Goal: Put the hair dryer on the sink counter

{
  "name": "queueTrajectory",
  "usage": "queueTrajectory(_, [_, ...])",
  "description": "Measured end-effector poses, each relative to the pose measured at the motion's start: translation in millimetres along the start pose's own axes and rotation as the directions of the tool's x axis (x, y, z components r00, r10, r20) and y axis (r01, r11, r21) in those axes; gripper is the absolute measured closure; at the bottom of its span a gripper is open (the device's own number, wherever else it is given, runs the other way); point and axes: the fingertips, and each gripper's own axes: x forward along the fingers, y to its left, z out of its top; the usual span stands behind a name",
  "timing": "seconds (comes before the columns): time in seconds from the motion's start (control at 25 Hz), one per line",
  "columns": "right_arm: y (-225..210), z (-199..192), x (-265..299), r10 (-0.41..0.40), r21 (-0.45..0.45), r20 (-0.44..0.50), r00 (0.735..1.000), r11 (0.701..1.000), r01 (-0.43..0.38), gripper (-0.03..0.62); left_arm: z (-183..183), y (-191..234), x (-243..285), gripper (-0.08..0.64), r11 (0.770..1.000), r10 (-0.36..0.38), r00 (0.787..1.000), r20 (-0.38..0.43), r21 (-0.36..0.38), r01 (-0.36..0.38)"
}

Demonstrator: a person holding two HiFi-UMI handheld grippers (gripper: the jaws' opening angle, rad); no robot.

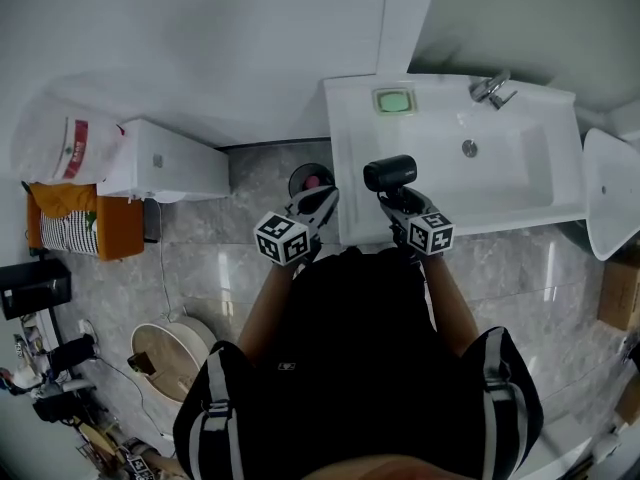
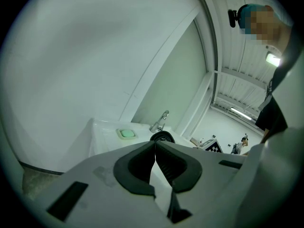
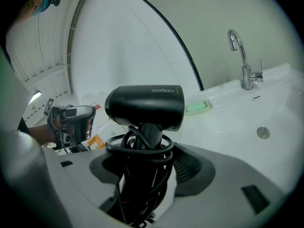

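The right gripper's (image 3: 147, 161) jaws are clamped on the handle of the black hair dryer (image 3: 145, 106), one dark pad on each side. A black cord (image 3: 138, 145) is wound in loops round that handle, and the loops sit just above the pads. The dryer stands upright in the grip with its barrel lying crosswise above the jaws. Small pale lettering on the barrel looks like "ZEABO" – I would not swear to every letter.

The left gripper's (image 2: 155, 148) jaws are together, tips touching, with nothing between them.

In the head view both forearms reach forward from the body, side by side, and both grippers point ahead toward the sink. The right gripper (image 1: 395, 200) tips somewhat downward, its right marker cube (image 1: 431, 232) nearest the person. It carries the hair dryer (image 1: 390, 173) over the front left part of the white bench (image 1: 350, 118); whether the dryer touches the bench I cannot tell. The left gripper (image 1: 318, 200) lies just off the bench's front left corner, over the grey floor (image 1: 250, 258), with its left marker cube (image 1: 283, 238) likewise toward the person.

Farther back on the bench a soap dish (image 1: 395, 100) with a green bar sits at the rear left, and a chrome tap (image 1: 492, 88) stands at the rear – behind the basin (image 1: 500, 168).
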Motion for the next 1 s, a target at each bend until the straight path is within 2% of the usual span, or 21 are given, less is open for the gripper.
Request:
queueTrajectory(0.56, [-13, -19, 33, -0.077, 0.019, -0.079, 0.994, 0.997, 0.079, 0.261, 2, 29, -11, 0.543, 1.000, 0.010, 1.000, -0.015, -0.005, -0.010])
queueTrajectory(1.0, [-34, -43, 64, -0.144, 0.047, -0.224, 0.964, 0.986, 0.158, 0.261, 3, 37, -11, 0.543, 1.000, 0.010, 1.000, -0.029, -0.010, -0.010])
